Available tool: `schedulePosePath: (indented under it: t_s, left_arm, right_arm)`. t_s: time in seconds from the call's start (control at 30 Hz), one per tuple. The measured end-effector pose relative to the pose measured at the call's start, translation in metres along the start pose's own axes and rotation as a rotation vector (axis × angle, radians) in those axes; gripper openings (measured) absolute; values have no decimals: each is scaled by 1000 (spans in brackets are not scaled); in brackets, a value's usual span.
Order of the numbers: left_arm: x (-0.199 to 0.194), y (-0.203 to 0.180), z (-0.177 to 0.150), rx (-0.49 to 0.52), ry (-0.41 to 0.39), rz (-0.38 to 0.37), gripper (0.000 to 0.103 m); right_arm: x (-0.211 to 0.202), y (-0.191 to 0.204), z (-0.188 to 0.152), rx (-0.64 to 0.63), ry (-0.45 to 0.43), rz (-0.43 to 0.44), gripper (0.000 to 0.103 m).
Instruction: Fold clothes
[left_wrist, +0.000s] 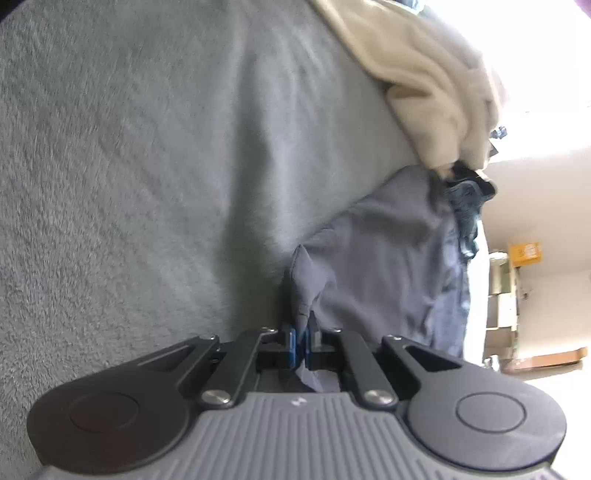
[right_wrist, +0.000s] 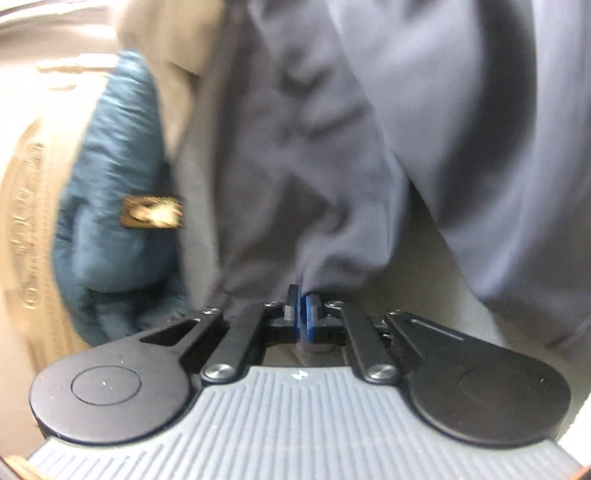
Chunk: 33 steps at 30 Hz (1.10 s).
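Navy cloth: the garment (left_wrist: 384, 258) we hold lies bunched on the grey blanket (left_wrist: 147, 166).
Left claw (left_wrist: 302, 332): pinched on a thin corner.
Right claw (right_wrist: 303, 306): clamped on an edge.
Risk: we lift, corner slips.

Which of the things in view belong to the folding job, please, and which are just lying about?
In the job:
- dark blue garment, pinched by both claws
- left claw
- right claw

Lying about:
- cream blanket
- teal cloth
- grey fleece cover
- yellow box
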<state>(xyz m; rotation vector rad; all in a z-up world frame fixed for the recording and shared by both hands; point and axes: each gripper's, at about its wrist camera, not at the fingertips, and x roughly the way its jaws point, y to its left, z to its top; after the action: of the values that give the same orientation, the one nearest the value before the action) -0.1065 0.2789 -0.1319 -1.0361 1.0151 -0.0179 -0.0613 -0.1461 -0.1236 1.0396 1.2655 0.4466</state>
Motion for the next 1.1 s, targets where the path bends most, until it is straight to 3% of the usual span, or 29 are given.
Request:
schedulePosePath:
  t_s: [0.13, 0.33, 0.43, 0.5, 0.57, 0.63, 0.83, 0.93, 1.0, 1.1]
  left_arm:
    - [-11, -10, 1, 54, 10, 24, 5]
    - [14, -6, -6, 105, 88, 152, 7]
    - [8, 11, -6, 97, 90, 170, 13]
    - [9, 13, -5, 88, 89, 163, 14]
    - [9, 14, -4, 92, 89, 162, 16]
    - [10, 15, -3, 88, 90, 156, 16]
    - [12, 24, -1, 54, 93, 128, 16]
    - [12, 28, -1, 38, 96, 112, 16]
    - [11, 29, -2, 36, 95, 106, 16]
    - [11, 32, -3, 31, 91, 96, 16]
  right_arm:
    - [-22, 8, 9, -15, 7, 35, 1]
    - [-7, -16, 5, -22, 112, -167, 2]
    - [5, -26, -1, 5, 140, -187, 6]
    - [10, -20, -3, -53, 134, -200, 9]
    - [15, -9, -5, -141, 110, -220, 38]
    - [18, 0, -10, -255, 98, -247, 49]
    - [39, 34, -42, -671, 163, -312, 55]
    - [46, 39, -57, -801, 177, -322, 56]
    - [50, 41, -64, -856, 184, -323, 57]
    - [59, 39, -61, -814, 177, -321, 56]
